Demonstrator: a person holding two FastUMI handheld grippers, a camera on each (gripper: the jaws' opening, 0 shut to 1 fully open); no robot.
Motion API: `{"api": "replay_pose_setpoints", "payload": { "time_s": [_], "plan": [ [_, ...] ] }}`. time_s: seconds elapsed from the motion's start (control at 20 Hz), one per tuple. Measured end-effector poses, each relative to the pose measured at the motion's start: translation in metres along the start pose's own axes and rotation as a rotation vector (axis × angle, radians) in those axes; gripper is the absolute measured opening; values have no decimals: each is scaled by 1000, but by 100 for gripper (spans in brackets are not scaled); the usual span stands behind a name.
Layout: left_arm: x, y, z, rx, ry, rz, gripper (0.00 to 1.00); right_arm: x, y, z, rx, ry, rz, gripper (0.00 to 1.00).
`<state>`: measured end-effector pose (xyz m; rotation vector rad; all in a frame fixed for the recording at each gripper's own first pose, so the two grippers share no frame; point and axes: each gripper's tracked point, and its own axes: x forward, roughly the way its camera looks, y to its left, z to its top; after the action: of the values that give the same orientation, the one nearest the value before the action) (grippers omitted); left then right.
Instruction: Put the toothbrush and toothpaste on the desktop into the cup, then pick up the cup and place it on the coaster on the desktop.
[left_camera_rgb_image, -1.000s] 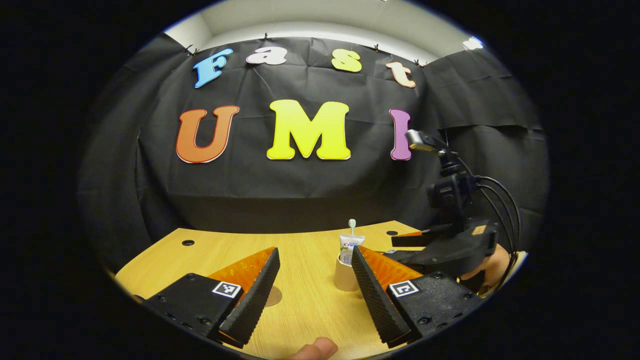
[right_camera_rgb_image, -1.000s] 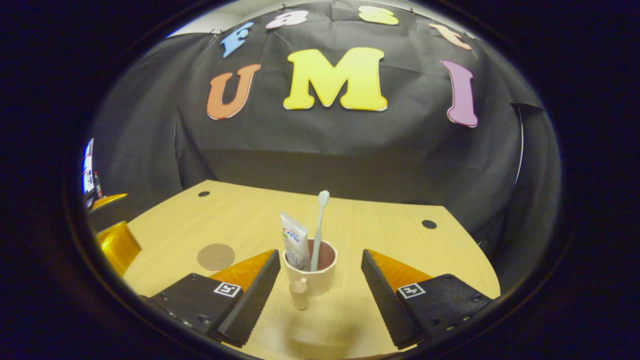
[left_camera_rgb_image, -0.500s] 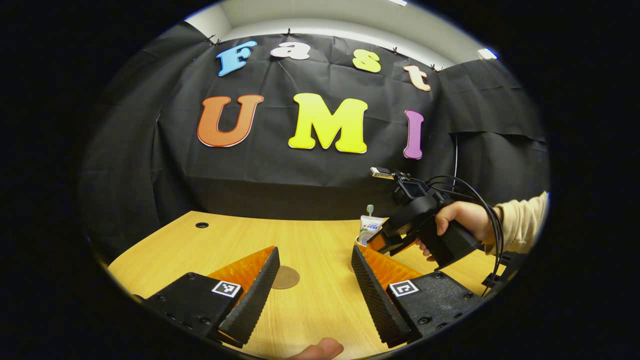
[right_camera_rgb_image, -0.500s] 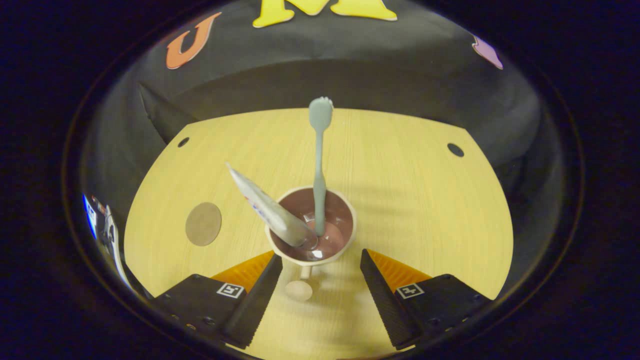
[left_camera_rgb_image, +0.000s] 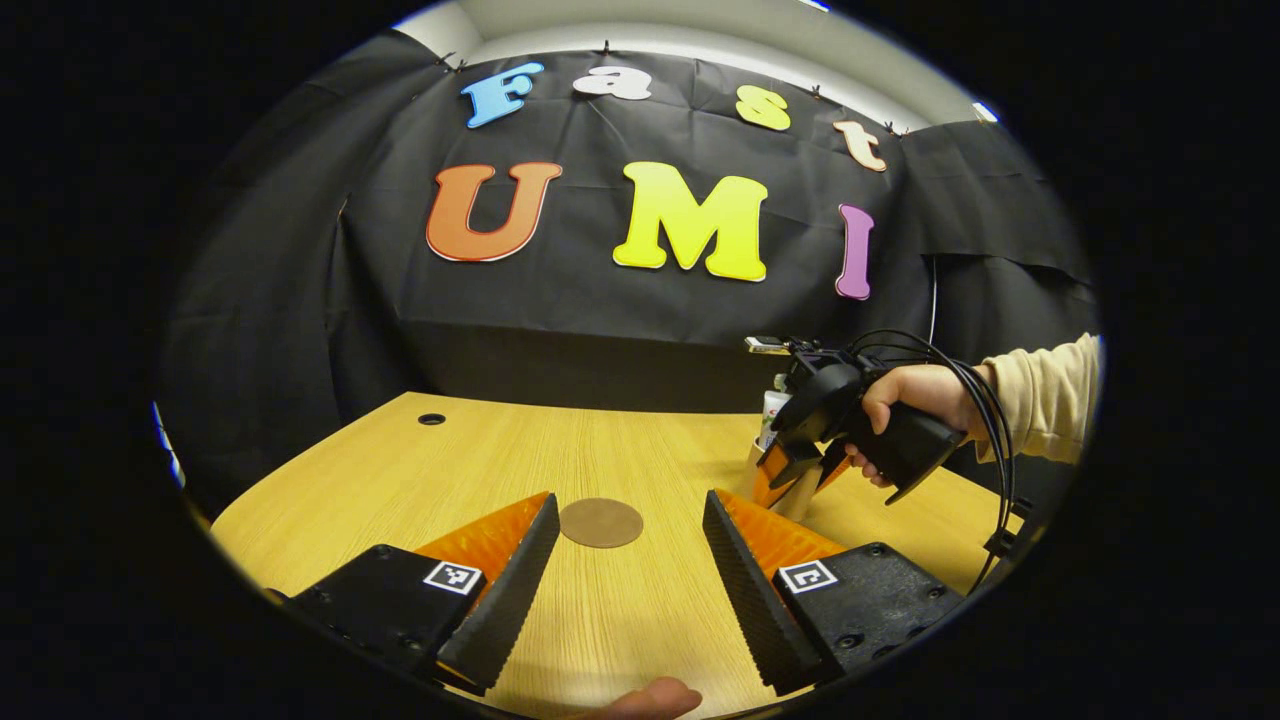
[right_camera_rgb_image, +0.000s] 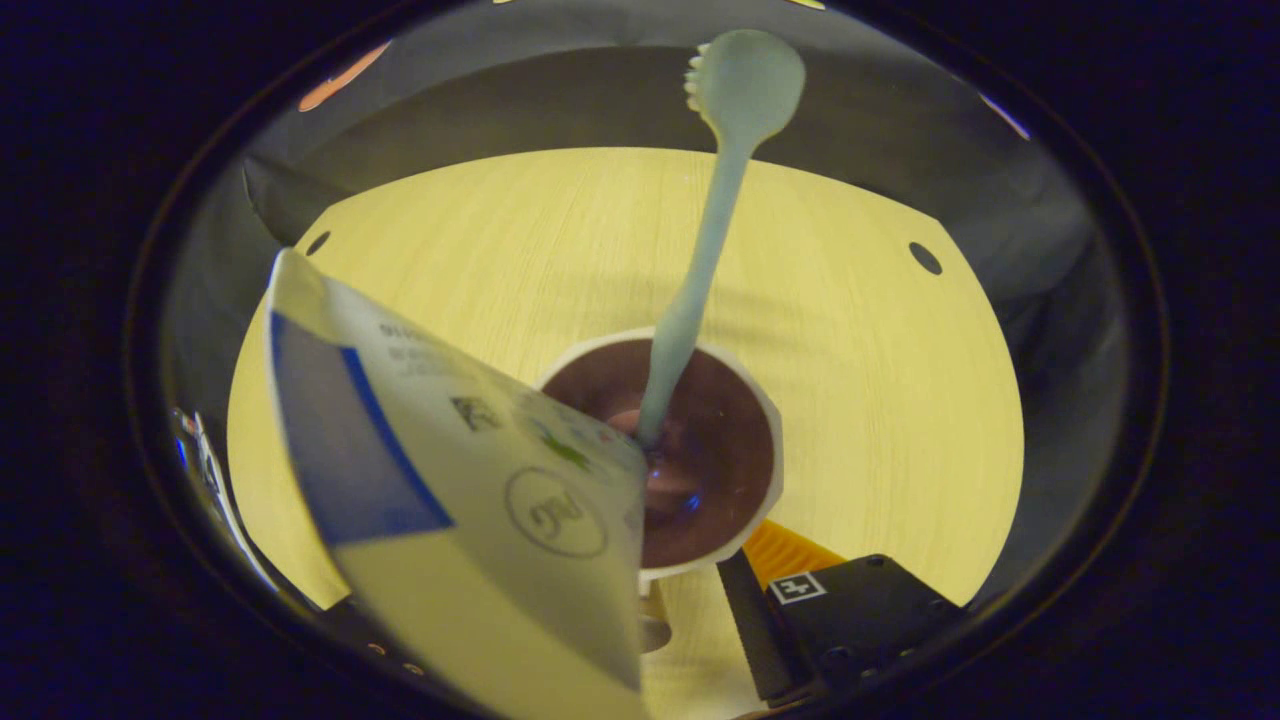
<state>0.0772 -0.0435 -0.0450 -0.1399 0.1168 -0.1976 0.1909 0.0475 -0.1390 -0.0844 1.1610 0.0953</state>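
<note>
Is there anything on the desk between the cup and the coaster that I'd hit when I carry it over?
Nothing visible does. In the left gripper view the coaster lies flat on bare desktop, and the stretch of wood between it and the cup, off to its right, holds nothing. The right tool is down at the cup.

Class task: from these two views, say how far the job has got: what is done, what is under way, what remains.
Done: toothbrush and toothpaste stand in the cup. Under way: the right tongs are down at the cup, grip not confirmed. Left: carry the cup to the bare coaster. The left tongs wait open.
</note>
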Motion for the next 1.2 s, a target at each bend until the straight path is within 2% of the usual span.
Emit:
{"api": "replay_pose_setpoints", "payload": {
  "time_s": [0.05,0.1,0.35,0.5,0.75,0.9,1.05,1.2],
  "plan": [
    [-1,1,-1,-1,3,-1,92,-1,0,-2,-2,4,-4,76],
    [-2,2,-2,-4,-1,-1,92,1,0,-2,-13,1,-5,70],
    [0,4,-8,-2,10,0,92,3,-1,-5,-14,-21,-3,58],
    [-1,2,-12,-1,15,-9,92,2,3,-6,11,-28,16,24],
    [-5,2,-9,9,8,-13,92,4,0,-7,-13,-75,0,24],
    [-8,6,-7,11,0,-8,92,2,1,-8,11,-60,33,23],
    [-11,9,-8,3,-3,-4,92,-4,4,-1,1,-109,31,25],
    [-18,21,-14,-2,5,25,92,-25,11,12,1,-145,90,26]
  ]
}}
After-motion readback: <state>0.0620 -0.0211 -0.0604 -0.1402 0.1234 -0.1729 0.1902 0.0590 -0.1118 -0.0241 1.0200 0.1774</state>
